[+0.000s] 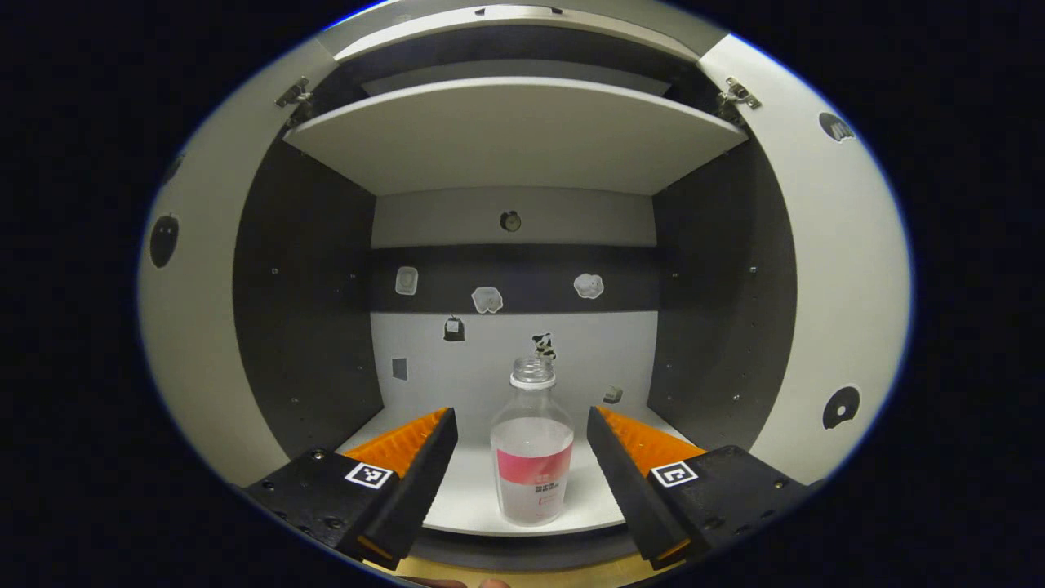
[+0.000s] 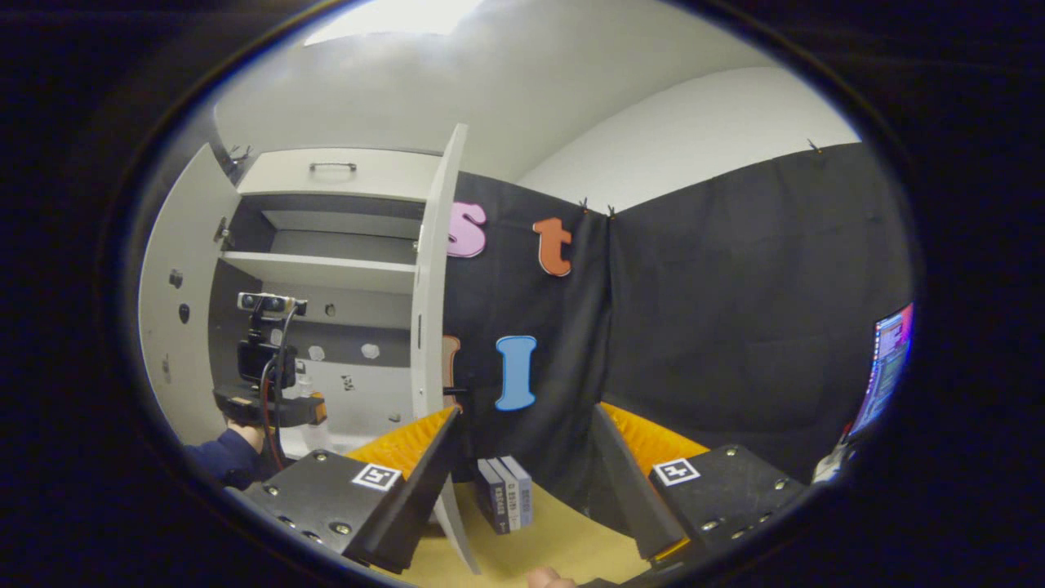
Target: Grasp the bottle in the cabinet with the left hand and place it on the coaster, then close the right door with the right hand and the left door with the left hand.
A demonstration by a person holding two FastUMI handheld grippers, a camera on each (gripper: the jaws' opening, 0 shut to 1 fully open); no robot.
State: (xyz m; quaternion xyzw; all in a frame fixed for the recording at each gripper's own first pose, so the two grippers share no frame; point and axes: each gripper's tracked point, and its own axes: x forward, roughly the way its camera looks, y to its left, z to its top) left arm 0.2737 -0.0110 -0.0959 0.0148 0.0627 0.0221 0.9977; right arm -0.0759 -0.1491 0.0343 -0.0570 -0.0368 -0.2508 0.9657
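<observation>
While both cabinet (image 1: 514, 139) doors stand wide, the bottle (image 1: 531, 449) sits upright, uncapped, near the lower shelf's (image 1: 478, 490) front edge. Spread apart, the left gripper (image 1: 522, 465) flanks it without touching. Off to the side, the right gripper (image 2: 526, 465) hangs agape over the table (image 2: 555, 547), books (image 2: 506, 492) ahead.

Both cabinet doors (image 1: 824, 269) stand swung wide, leaving the lower compartment open in front, where the bottle (image 1: 531, 457) stands alone on the cabinet floor (image 1: 473, 498) under the shelf (image 1: 514, 135), with free room on both sides for the spread left tongs (image 1: 521, 457).
</observation>
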